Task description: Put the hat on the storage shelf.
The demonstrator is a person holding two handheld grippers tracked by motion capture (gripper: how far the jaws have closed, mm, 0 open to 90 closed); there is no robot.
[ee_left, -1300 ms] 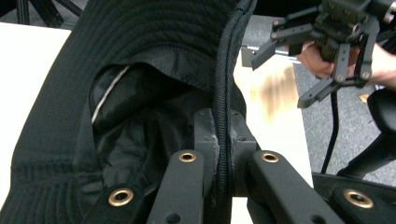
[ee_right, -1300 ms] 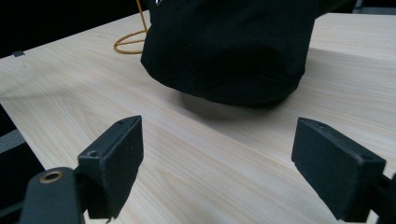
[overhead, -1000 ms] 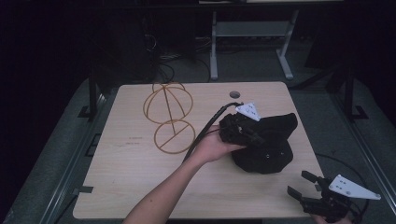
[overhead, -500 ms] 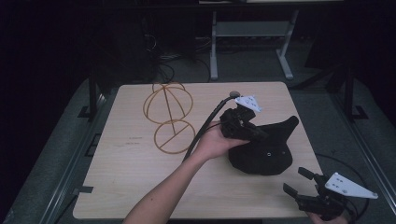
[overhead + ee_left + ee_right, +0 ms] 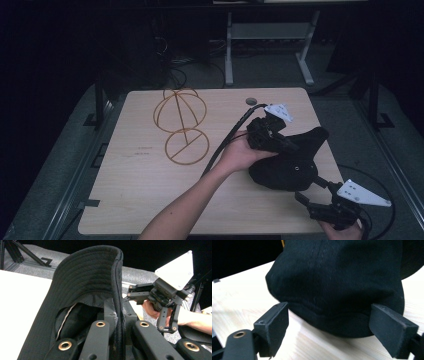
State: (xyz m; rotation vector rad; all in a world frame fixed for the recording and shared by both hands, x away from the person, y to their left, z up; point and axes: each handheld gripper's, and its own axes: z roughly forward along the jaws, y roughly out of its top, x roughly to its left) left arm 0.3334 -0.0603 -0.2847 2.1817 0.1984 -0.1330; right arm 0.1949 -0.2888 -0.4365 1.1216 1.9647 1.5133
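Nearest, the right gripper (image 5: 314, 197) has its jaws spread wide before the black cap (image 5: 287, 167) on the table's (image 5: 130, 195) right side; aim them at the crown's rim while the left gripper (image 5: 280, 139), farther off, pinches the brim

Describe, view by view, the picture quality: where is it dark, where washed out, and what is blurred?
High view: dim, the room behind nearly black, the table evenly lit, the black cap showing little detail. Left gripper view: tabletop at left blown out white, the cap's stitching sharp. Right gripper view: the cap fairly sharp, the near pads slightly soft.
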